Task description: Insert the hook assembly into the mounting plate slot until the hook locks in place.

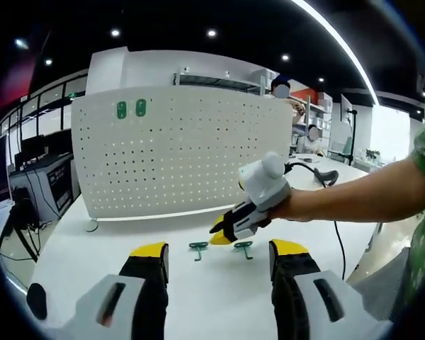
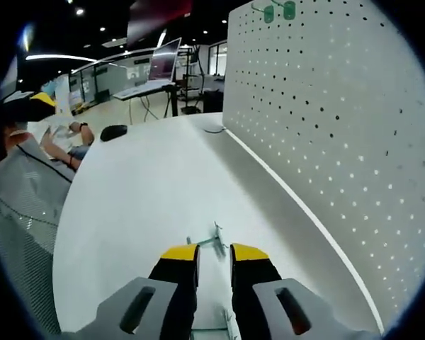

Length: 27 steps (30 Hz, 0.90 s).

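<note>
Two loose green hooks (image 1: 198, 248) (image 1: 244, 247) lie on the white table (image 1: 92, 262) in front of the upright white pegboard (image 1: 184, 149). High on its left side, two more green hooks (image 1: 131, 108) hang mounted. My left gripper (image 1: 219, 251) stands wide open just short of the loose hooks, holding nothing. A hand brings my right gripper (image 1: 223, 234) down between those hooks. In the right gripper view my right gripper (image 2: 214, 253) is narrowly open, with a green hook (image 2: 211, 243) lying on the table at its tips. The pegboard (image 2: 340, 142) rises on the right.
A black cable and handheld device (image 1: 324, 176) lie at the table's far right. A black mouse-like object (image 2: 113, 132) sits at the far end of the table (image 2: 142, 191). Desks with monitors (image 2: 163, 60) stand beyond. The person's forearm (image 1: 361, 198) crosses in from the right.
</note>
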Each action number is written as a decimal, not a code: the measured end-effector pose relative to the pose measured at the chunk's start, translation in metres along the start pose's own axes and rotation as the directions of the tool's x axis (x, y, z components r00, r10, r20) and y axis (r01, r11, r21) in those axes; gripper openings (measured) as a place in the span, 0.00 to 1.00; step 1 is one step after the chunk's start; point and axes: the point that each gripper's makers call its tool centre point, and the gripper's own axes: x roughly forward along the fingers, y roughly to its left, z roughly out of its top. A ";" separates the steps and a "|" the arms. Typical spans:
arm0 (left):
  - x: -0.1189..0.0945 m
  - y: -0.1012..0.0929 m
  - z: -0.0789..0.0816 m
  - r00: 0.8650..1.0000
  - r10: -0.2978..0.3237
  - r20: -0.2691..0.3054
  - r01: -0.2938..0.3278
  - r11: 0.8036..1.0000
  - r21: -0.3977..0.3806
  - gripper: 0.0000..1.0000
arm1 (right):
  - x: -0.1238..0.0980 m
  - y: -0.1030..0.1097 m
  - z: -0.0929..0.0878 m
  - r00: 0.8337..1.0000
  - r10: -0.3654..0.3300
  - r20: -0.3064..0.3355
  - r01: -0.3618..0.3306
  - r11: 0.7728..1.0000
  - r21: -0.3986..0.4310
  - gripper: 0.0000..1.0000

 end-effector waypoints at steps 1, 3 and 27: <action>0.000 0.000 0.000 1.000 -0.001 -0.001 0.001 1.000 -0.001 0.59 | 0.002 -0.001 -0.001 1.000 0.000 -0.004 0.000 1.000 0.000 0.16; 0.000 0.000 0.000 1.000 -0.002 0.000 0.002 1.000 -0.003 0.59 | 0.005 -0.002 -0.002 1.000 0.002 -0.011 -0.002 1.000 -0.001 0.15; 0.003 0.006 -0.002 1.000 -0.006 -0.011 0.006 1.000 -0.013 0.58 | 0.025 -0.004 -0.013 0.997 0.004 -0.072 -0.009 0.998 -0.065 0.08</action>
